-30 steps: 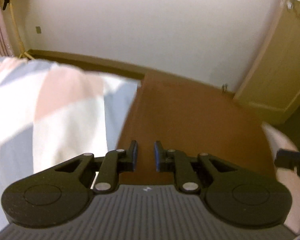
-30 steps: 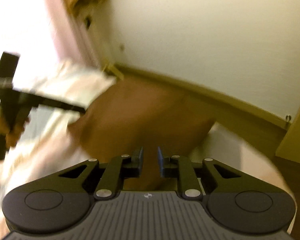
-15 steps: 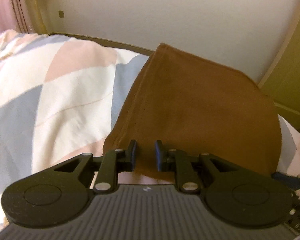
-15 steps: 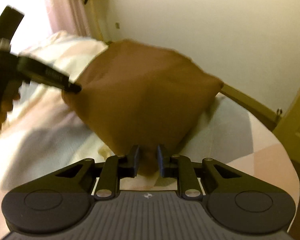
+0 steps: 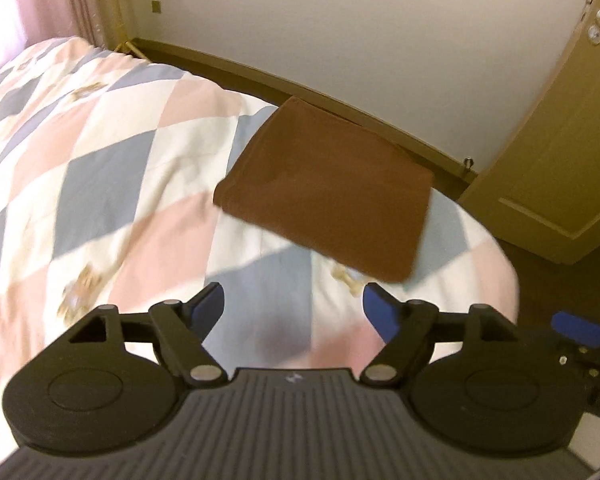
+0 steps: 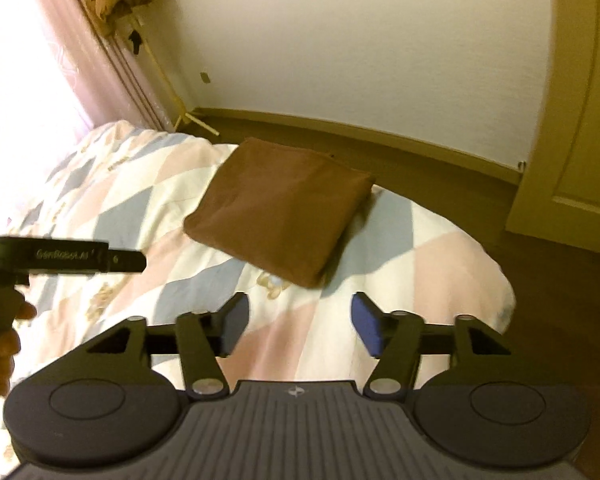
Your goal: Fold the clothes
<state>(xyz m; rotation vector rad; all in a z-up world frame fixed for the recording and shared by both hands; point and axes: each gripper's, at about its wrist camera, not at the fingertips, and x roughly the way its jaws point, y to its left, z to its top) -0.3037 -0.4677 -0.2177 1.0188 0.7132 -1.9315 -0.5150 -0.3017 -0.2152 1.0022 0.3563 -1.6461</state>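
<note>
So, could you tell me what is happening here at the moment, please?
A person is folding clothes on a bed with a hand-held gripper in each hand. The brown garment lies folded into a neat rectangle on the patchwork quilt, near the bed's far end. The left hand-held gripper and the right hand-held gripper are both open, empty and short of the garment, touching nothing.

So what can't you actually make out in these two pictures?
- Brown folded cloth: what garment it is; the folds hide it in both views.
- Quilt: its near part sits behind the left claw.
- Window side, right wrist view: washed out by glare.
- Right claw: only its tip shows in the left wrist view, cut by the edge.
</note>
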